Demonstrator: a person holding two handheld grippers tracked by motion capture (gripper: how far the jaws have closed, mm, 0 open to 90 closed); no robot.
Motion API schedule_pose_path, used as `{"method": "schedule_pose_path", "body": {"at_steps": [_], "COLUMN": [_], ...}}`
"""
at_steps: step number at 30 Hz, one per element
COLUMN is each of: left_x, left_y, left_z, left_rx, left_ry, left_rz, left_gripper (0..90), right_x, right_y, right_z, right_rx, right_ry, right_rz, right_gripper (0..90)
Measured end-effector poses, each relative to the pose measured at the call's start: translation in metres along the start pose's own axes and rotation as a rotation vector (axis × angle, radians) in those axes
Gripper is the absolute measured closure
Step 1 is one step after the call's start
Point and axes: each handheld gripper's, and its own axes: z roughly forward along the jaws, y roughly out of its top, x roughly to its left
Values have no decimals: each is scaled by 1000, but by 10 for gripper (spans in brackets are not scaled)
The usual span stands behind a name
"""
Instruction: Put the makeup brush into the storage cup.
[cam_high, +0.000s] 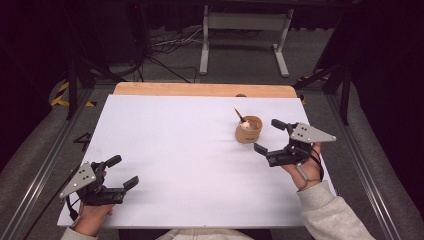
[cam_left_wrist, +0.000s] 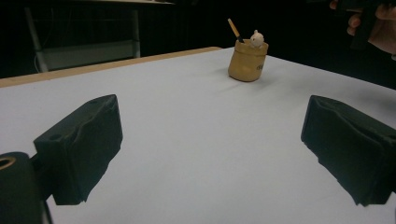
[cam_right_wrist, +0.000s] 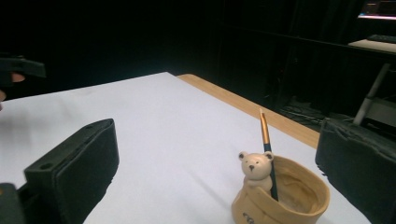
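Observation:
A small tan pot (cam_high: 248, 129) with a little bear figure on its rim stands on the white table (cam_high: 190, 150), right of centre. A dark pencil with an orange end (cam_high: 241, 116) leans inside it. In the right gripper view the pot (cam_right_wrist: 280, 193), bear (cam_right_wrist: 255, 169) and pencil (cam_right_wrist: 267, 149) lie close ahead, low between the jaws. My right gripper (cam_high: 270, 136) is open just right of the pot, holding nothing. My left gripper (cam_high: 122, 171) is open near the table's front left, well away from the pot (cam_left_wrist: 247, 60), which shows far off in the left gripper view.
A bare wooden strip (cam_high: 200, 90) runs along the table's far edge. Beyond it stand a white frame's legs (cam_high: 204, 45) and floor cables. Metal rails (cam_high: 45, 150) flank the table on both sides.

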Motion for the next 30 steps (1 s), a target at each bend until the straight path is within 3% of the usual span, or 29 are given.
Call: {"method": "schedule_pose_path", "body": {"at_steps": [8, 15, 30], "left_x": [0, 0, 0], "left_y": [0, 0, -1], "left_z": [0, 1, 2], "left_rx": [5, 7, 9], "left_ry": [-1, -2, -10], "left_rz": [0, -2, -4], "left_gripper": [61, 60, 60], "right_x": [8, 13, 23], "right_y": [-12, -22, -47], "right_z": [-8, -14, -15], "right_rx": [27, -35, 9], "right_ry": [35, 53, 76], "right_rz": [-6, -34, -19], "right_gripper": [0, 0, 0]}}
